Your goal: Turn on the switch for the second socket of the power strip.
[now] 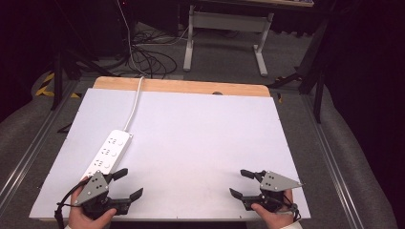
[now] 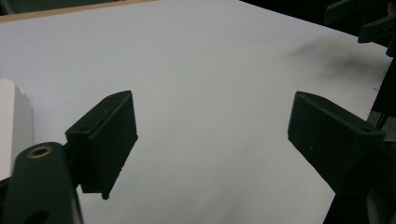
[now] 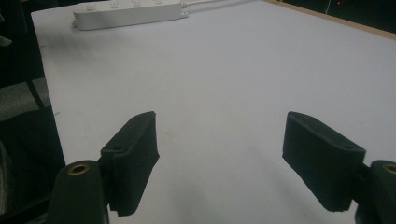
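A white power strip (image 1: 109,152) lies along the left side of the white table top (image 1: 191,143), its white cord running to the far edge. My left gripper (image 1: 130,183) is held low at the front left, just right of the strip's near end, jaws wide apart with nothing between them. In the left gripper view the strip's end (image 2: 14,126) shows at the left edge beside the gripper (image 2: 212,140). My right gripper (image 1: 240,182) sits at the front right, open and empty. From the right gripper view (image 3: 219,158), the power strip (image 3: 128,11) lies far across the table.
The table's wooden far edge (image 1: 181,86) shows beyond the white top. On the floor behind lie tangled black cables (image 1: 148,57) and a white desk frame (image 1: 224,33). Grey carpet and metal rails (image 1: 28,152) flank the table on both sides.
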Available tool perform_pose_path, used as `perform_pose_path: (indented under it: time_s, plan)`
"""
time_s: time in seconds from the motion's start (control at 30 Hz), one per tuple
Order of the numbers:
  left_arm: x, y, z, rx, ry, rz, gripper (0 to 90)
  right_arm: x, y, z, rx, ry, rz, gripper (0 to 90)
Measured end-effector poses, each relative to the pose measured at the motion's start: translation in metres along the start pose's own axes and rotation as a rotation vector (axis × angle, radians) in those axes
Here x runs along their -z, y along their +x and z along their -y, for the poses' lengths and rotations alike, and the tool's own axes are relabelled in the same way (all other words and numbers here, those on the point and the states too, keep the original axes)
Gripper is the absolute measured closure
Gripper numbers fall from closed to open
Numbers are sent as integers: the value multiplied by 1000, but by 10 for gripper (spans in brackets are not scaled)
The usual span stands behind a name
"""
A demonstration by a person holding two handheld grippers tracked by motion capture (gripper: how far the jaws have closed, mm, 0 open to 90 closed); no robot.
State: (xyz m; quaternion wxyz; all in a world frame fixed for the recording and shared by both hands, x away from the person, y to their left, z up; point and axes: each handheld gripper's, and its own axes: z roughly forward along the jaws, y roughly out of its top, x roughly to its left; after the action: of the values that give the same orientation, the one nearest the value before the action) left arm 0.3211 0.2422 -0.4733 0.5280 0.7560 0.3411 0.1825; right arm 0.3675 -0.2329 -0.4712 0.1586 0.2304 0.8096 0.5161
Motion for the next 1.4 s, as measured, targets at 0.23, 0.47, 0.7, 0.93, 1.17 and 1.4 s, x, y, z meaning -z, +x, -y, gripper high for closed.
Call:
perform_pose_path:
  time_s: [0.23, 0.47, 0.7, 0.93, 1.17, 1.4]
  plan:
    - [1, 0, -1, -13, -4, 17, 127, -1, 0, 0, 0, 0, -6, 271]
    - [4, -1, -2, -33, 0, 12, 168, -1, -1, 0, -7, 3, -10, 279]
    - [6, -1, -4, -43, -3, 13, 196, -1, 0, 0, -5, 5, -9, 279]
    - [8, -3, -8, -79, 19, 10, 286, -2, -1, 1, -7, 9, -10, 279]
    - [11, -2, -12, -44, 23, 15, 302, -2, -1, 1, -13, 13, -12, 279]
    - [14, 1, -21, -21, 19, 19, 341, -3, -1, 1, -14, 15, -12, 279]
